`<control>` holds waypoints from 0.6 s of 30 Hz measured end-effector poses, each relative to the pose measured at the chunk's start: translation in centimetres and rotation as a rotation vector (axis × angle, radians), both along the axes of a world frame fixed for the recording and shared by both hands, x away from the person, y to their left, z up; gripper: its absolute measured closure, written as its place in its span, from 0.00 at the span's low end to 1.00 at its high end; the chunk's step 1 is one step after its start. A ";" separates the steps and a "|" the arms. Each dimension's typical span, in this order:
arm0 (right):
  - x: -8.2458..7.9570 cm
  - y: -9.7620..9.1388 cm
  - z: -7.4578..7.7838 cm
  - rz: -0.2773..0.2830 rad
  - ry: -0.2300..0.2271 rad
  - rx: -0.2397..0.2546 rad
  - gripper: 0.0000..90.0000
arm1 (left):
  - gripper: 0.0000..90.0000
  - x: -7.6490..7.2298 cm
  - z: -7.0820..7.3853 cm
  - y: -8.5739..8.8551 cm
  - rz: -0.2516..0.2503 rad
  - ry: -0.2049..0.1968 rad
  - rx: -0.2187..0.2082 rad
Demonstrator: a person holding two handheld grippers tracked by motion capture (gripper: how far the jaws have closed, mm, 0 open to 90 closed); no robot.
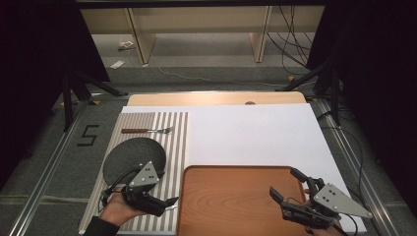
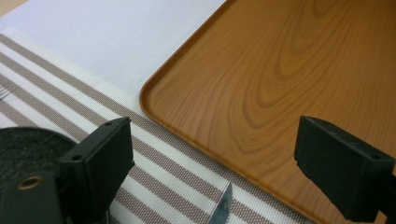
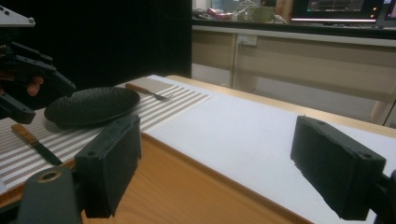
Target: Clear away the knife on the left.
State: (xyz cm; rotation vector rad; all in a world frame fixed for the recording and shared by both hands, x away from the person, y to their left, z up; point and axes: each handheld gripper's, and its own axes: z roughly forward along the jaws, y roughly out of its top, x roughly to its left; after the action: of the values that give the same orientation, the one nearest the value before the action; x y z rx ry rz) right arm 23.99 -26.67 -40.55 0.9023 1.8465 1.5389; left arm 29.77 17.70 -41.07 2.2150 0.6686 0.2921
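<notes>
Steel knife tip cut off by frame; both grippers' jaws apart, empty.

One legible mark: the numeral "5", in black on the grey floor, well beyond and to the outer side of the left gripper's jaws.

Fork, brown handle, tines pointing right, lying on the upper end of a striped placemat, left of centre. White sheet covers mid-frame. Pale wooden table edge just above it. Taped "5" on floor, far left. Cables upper right.
</notes>
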 end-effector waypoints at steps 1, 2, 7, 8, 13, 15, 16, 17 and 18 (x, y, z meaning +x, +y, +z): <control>0.0 0.0 0.0 0.000 0.000 -0.002 0.19 | 0.14 0.0 0.0 0.2 -0.002 0.004 0.004; 0.0 0.0 0.0 0.001 -0.001 -0.003 0.19 | 0.14 0.1 -0.1 0.4 -0.009 0.013 0.006; 0.0 0.0 0.0 0.000 -0.002 -0.003 0.19 | 0.16 0.2 -0.7 1.4 -0.023 0.052 0.074; 0.0 0.0 0.0 0.001 -0.001 -0.002 0.19 | 0.16 0.3 -0.7 1.6 -0.024 0.062 0.086; 0.0 0.0 0.0 0.002 -0.001 -0.005 0.19 | 0.16 0.3 -0.9 2.5 -0.014 0.071 0.145; 0.0 0.0 0.0 0.003 -0.001 -0.005 0.19 | 0.17 0.3 -1.1 2.7 -0.019 0.093 0.168; 0.0 0.1 0.0 0.004 0.000 -0.007 0.19 | 0.17 0.3 -1.2 2.8 -0.029 0.101 0.179; 0.0 0.1 0.0 0.005 0.001 -0.010 0.19 | 0.17 0.3 -1.3 2.9 -0.039 0.108 0.191; 0.0 0.1 0.0 0.005 0.001 -0.010 0.19 | 0.17 0.3 -1.3 2.9 -0.039 0.108 0.191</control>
State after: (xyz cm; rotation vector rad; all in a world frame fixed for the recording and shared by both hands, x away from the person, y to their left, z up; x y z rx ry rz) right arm 24.02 -26.60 -40.58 0.8951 1.8568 1.5310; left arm 30.05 20.59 -42.35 2.4372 0.6783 0.2252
